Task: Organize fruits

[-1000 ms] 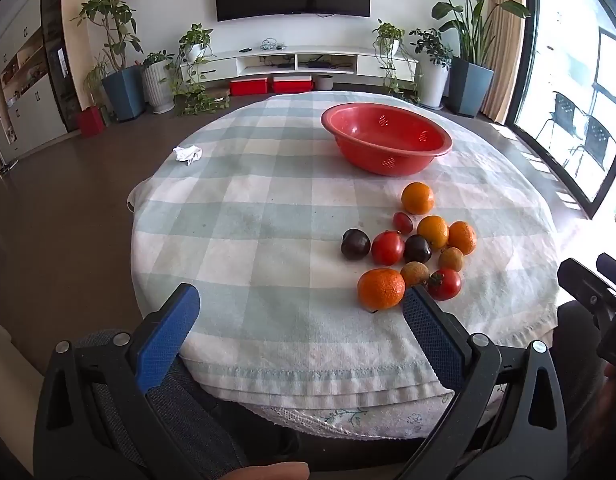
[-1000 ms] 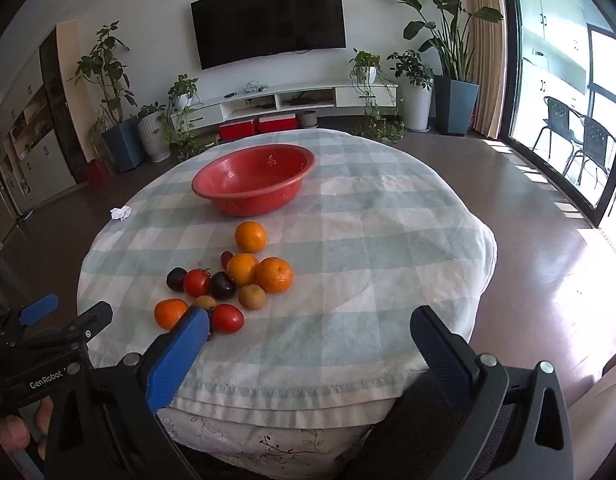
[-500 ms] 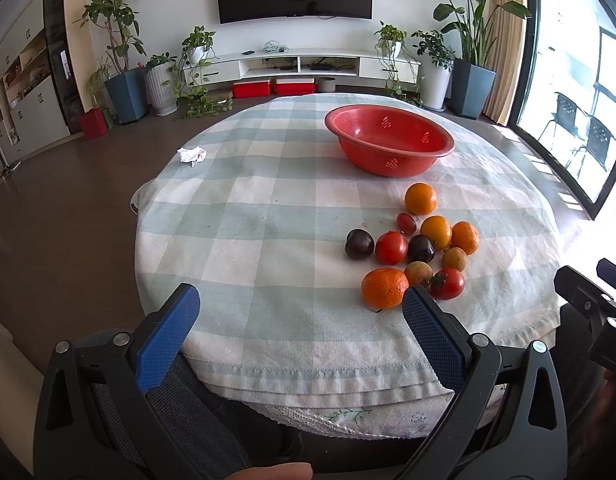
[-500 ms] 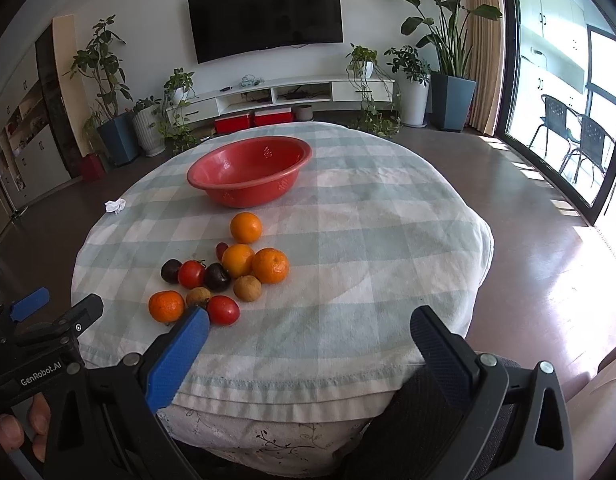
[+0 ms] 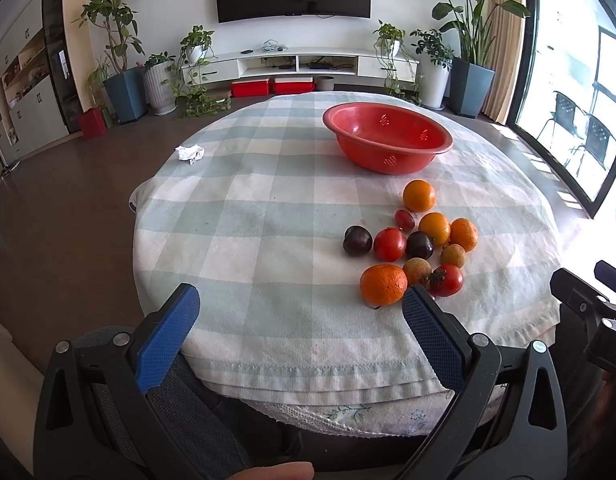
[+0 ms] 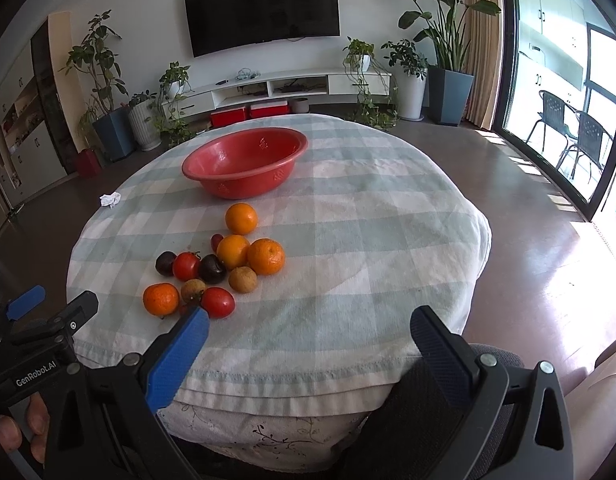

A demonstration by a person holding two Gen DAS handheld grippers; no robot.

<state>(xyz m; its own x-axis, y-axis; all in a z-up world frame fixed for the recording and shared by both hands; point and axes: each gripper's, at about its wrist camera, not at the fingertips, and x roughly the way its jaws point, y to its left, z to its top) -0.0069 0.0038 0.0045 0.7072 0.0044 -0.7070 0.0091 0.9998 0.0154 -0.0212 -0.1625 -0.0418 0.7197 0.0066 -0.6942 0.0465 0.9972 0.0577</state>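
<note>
A cluster of fruit lies on the checked tablecloth: oranges, red tomatoes, dark plums and small brown fruits. An empty red bowl stands beyond them. My left gripper is open and empty at the table's near edge, left of the fruit. My right gripper is open and empty at the near edge, right of the fruit.
A crumpled white tissue lies at the table's far left. The round table stands in a living room with potted plants, a TV unit and a glass door on the right.
Both grippers have shifted slightly, so the table and fruit sit a little lower and nearer in view. Both stay open and empty. The fruit has not moved.
</note>
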